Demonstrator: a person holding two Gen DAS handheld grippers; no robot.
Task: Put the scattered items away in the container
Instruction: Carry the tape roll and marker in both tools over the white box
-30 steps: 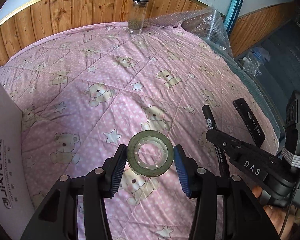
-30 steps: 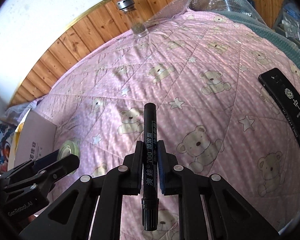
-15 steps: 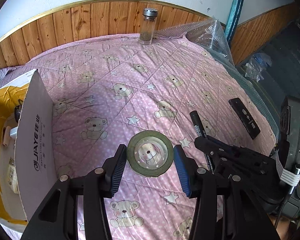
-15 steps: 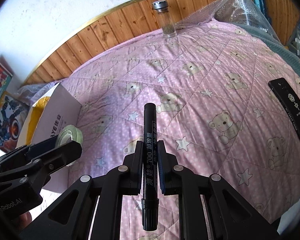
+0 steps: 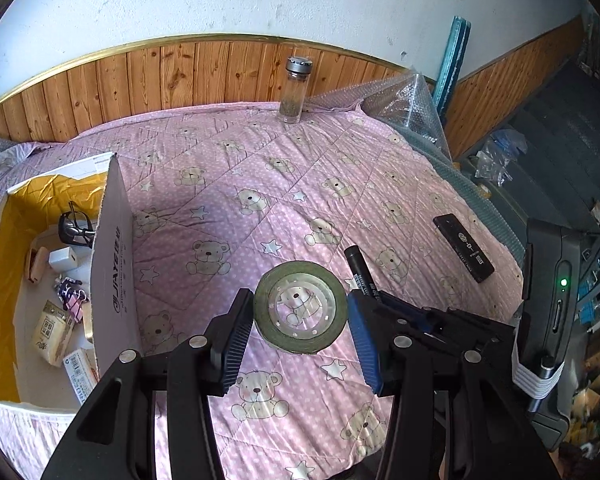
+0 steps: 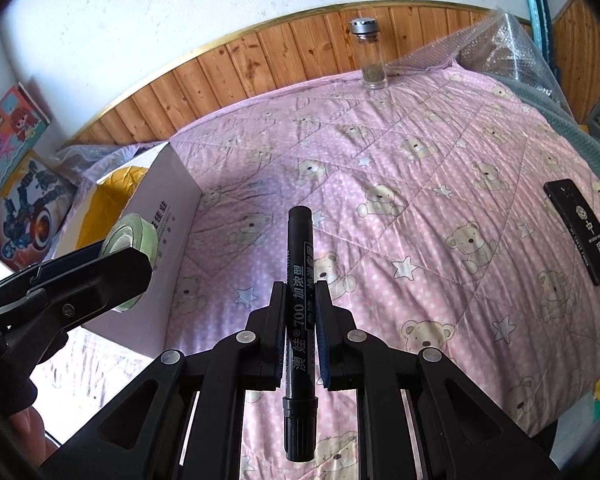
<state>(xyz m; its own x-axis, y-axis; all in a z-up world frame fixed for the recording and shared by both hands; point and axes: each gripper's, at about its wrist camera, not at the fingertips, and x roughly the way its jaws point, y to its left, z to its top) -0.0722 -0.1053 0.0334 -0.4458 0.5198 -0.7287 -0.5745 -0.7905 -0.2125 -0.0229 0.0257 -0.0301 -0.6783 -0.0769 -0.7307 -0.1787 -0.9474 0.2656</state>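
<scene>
Above the quilt [image 5: 260, 184], left claw [image 5: 300, 320] pinches tape roll [image 5: 300, 306]; right claw [image 6: 300, 332] clamps marker [image 6: 299, 280].

"700" on marker [image 6: 299, 312]; "JIAYE" on box [image 5: 116, 276]

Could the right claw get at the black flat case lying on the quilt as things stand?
Probably not yet. The path over the quilt to the black flat case looks free, but the right claw is shut on the marker, so it would need to drop that first.
</scene>
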